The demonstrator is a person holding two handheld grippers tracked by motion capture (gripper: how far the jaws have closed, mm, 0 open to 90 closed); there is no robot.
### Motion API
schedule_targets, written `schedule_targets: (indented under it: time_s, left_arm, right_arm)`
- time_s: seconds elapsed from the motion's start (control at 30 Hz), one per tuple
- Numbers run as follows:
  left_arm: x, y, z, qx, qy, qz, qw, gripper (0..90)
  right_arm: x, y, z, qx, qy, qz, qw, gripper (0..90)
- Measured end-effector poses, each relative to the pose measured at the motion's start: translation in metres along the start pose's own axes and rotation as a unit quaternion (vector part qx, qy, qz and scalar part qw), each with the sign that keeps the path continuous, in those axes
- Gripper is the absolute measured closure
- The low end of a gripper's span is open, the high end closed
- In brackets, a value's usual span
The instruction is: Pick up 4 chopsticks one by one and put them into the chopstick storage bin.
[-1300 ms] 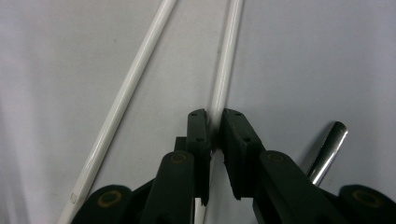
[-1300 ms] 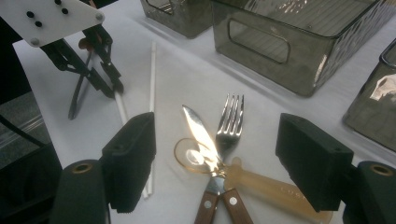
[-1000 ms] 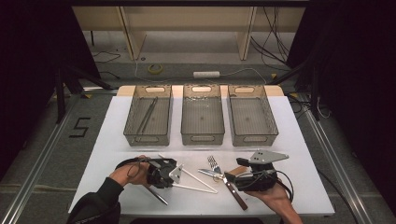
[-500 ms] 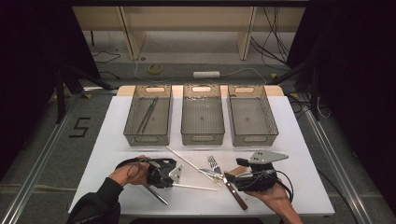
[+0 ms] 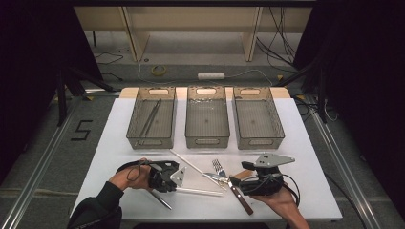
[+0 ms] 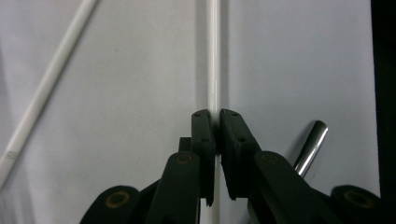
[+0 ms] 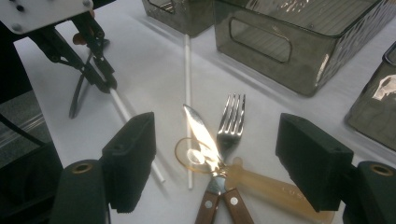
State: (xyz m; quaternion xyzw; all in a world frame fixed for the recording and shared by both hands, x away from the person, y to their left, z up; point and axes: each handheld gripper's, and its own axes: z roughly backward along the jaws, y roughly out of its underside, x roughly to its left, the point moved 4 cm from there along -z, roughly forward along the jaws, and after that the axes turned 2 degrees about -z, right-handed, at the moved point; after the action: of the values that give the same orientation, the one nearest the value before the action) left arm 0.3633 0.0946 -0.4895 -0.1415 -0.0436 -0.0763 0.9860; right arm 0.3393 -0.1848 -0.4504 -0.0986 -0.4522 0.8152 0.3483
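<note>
One white stick (image 6: 213,56) is clamped in the left tool (image 6: 215,114) near the desk's (image 5: 305,143) front edge; the right tool (image 7: 215,154) is held open.

The left gripper (image 6: 214,114) reaches out over a white table surface (image 6: 130,93), its two black jaws closed tight on a thin white plastic stick (image 6: 213,56) that runs straight away from the pads toward the far edge. A second thin white plastic stick (image 6: 44,88) lies apart on the table at the left, slanting from the near left to the far middle. Just right of the jaws, the rounded end of a shiny metal handle (image 6: 310,147) rests on the table, tilted. A dark strip (image 6: 385,93) borders the table's right side.
</note>
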Motion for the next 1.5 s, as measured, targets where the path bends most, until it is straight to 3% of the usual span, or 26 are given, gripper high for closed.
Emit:
schedule_targets:
  time_s: [0.17, 0.4, 0.67, 0.77, 0.87, 1.03, 1.07, 1.1, 1.2, 1.3, 1.37, 1.5]
  left_arm:
    - [-0.001, -0.004, 0.006, -0.011, -0.007, -0.007, 0.9999, 84.0]
    - [0.000, -0.008, 0.017, -0.035, -0.018, 0.000, 0.9992, 84.0]
    - [0.007, -0.005, 0.036, -0.066, -0.047, 0.036, 0.9961, 83.9]
    - [0.014, -0.001, 0.044, -0.074, -0.064, 0.063, 0.9932, 84.0]
    - [0.020, 0.002, 0.049, -0.084, -0.079, 0.093, 0.9889, 83.9]
    - [0.028, 0.005, 0.056, -0.103, -0.104, 0.141, 0.9792, 84.0]
    - [0.031, 0.006, 0.059, -0.105, -0.114, 0.151, 0.9763, 84.0]
    - [0.034, 0.007, 0.062, -0.110, -0.126, 0.168, 0.9715, 83.9]
    - [0.046, 0.015, 0.075, -0.139, -0.155, 0.224, 0.9521, 83.9]
    - [0.059, 0.030, 0.088, -0.167, -0.173, 0.279, 0.9298, 83.9]
    - [0.068, 0.041, 0.094, -0.176, -0.186, 0.307, 0.9164, 83.9]
    - [0.080, 0.055, 0.102, -0.187, -0.208, 0.348, 0.8947, 83.9]
  right_arm:
    - [0.000, 0.000, 0.000, 0.000, 0.000, 0.000, 1.0000, 29.8]
    - [-0.001, 0.000, 0.000, -0.003, 0.002, -0.002, 1.0000, 29.8]
    - [-0.003, -0.003, 0.005, -0.026, 0.014, -0.005, 0.9995, 29.7]
    - [-0.004, -0.004, 0.007, -0.037, 0.016, -0.008, 0.9992, 29.7]
    - [-0.005, -0.005, 0.010, -0.043, 0.016, -0.013, 0.9988, 29.7]
    - [-0.006, -0.005, 0.011, -0.047, 0.018, -0.017, 0.9986, 29.7]
    - [-0.006, -0.005, 0.011, -0.047, 0.017, -0.017, 0.9986, 29.7]
    - [-0.006, -0.005, 0.011, -0.047, 0.017, -0.018, 0.9986, 29.7]
    - [-0.007, -0.004, 0.010, -0.047, 0.017, -0.017, 0.9986, 29.7]
    - [-0.008, -0.004, 0.011, -0.046, 0.019, -0.019, 0.9986, 29.7]
    - [-0.008, -0.004, 0.010, -0.047, 0.018, -0.020, 0.9985, 29.7]
    - [-0.007, -0.004, 0.009, -0.045, 0.017, -0.018, 0.9987, 29.7]
